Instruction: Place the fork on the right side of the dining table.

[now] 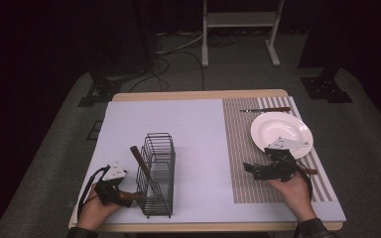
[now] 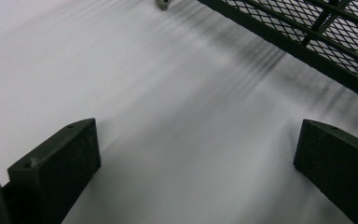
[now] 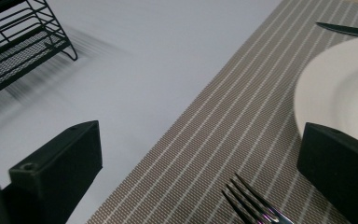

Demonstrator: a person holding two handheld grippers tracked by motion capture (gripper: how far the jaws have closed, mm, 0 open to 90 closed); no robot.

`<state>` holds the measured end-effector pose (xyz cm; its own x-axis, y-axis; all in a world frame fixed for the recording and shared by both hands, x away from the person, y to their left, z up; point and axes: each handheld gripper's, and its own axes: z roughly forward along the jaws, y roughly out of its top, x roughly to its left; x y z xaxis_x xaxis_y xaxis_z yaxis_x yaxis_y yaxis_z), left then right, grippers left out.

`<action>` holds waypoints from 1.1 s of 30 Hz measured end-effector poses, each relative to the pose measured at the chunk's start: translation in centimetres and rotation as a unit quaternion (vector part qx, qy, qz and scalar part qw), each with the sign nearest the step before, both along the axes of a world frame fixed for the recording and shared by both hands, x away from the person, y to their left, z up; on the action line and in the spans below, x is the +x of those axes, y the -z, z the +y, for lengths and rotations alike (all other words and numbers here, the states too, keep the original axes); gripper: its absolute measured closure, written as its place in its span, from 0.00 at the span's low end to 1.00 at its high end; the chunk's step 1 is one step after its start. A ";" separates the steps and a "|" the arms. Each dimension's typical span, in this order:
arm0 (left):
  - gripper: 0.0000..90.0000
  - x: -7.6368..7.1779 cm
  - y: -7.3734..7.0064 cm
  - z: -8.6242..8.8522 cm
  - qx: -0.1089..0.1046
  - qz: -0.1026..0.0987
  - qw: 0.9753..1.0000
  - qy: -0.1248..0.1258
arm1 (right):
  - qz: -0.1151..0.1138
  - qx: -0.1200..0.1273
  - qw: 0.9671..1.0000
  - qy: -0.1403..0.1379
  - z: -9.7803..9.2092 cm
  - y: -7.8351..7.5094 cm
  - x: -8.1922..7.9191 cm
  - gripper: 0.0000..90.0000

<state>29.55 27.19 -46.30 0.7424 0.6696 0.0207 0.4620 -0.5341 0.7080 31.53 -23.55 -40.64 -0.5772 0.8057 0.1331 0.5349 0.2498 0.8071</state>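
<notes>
The right gripper [image 3: 200, 172], jaws spread, hangs above a fork [image 3: 251, 203] beside the plate [image 3: 340, 88]; it should straddle the handle squarely. Left gripper [image 2: 196, 172] jaws are spread, empty.

left tongs [image 1: 110, 186] agape, low | right tongs [image 1: 270, 168] agape, low
</notes>
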 end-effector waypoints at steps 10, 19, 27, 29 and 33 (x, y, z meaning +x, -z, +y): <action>0.00 0.0 0.0 0.0 -0.001 0.000 1.000 -0.001 | -0.001 -0.017 0.999 -0.040 3.5 0.5 0.5 0.00; 0.00 0.0 0.0 0.0 0.000 0.000 1.000 0.000 | 0.005 -0.030 0.997 -0.077 6.4 1.3 0.7 0.00; 0.00 0.0 0.0 0.0 0.000 0.000 1.000 0.000 | 0.010 -0.034 0.993 -0.110 9.1 2.0 0.7 0.00; 0.00 0.0 0.0 0.0 0.000 0.000 1.000 0.000 | 0.010 -0.036 0.992 -0.118 9.8 2.2 0.7 0.00; 0.00 0.0 0.0 0.0 0.000 0.000 1.000 0.000 | 0.012 -0.038 0.990 -0.134 11.1 2.8 0.8 0.00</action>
<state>29.55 27.19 -46.30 0.7427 0.6693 0.0210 0.4617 -0.5345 0.7079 32.31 -12.48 -43.42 -0.7691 0.6322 0.0939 0.4602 0.4458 0.7678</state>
